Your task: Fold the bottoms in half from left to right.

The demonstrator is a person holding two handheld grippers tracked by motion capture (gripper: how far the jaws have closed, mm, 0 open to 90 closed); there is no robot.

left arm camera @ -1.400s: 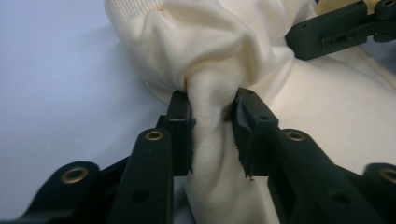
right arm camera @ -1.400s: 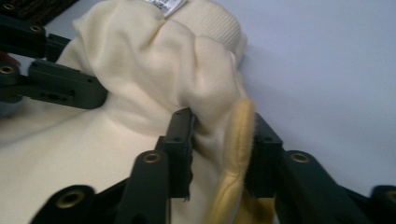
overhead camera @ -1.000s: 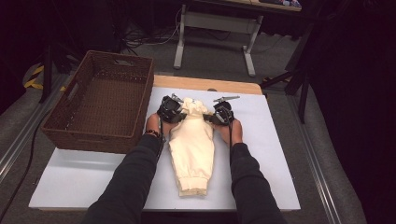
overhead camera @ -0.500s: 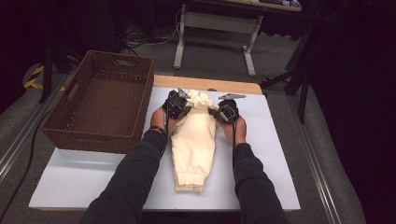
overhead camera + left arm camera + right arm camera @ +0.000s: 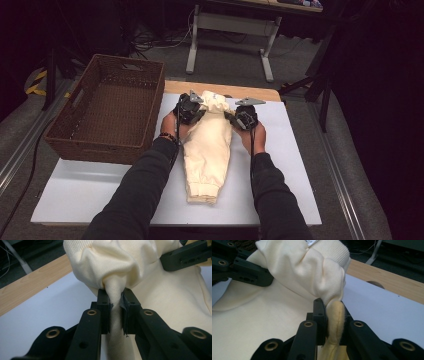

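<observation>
The wicker basket [image 5: 107,107] at the surface's [image 5: 300,165] left edge holds nothing. The cream garment [image 5: 207,150] lies lengthwise down the middle, cuffed end toward the near edge. The left claw [image 5: 192,111] and right claw [image 5: 241,117] each clamp a bunched fold (far end, lifted).

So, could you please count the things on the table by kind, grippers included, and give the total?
Cream garment: 1
Brown wicker basket: 1
Grippers: 2, the left gripper and the right gripper, both clamped on the garment
Total: 4
</observation>
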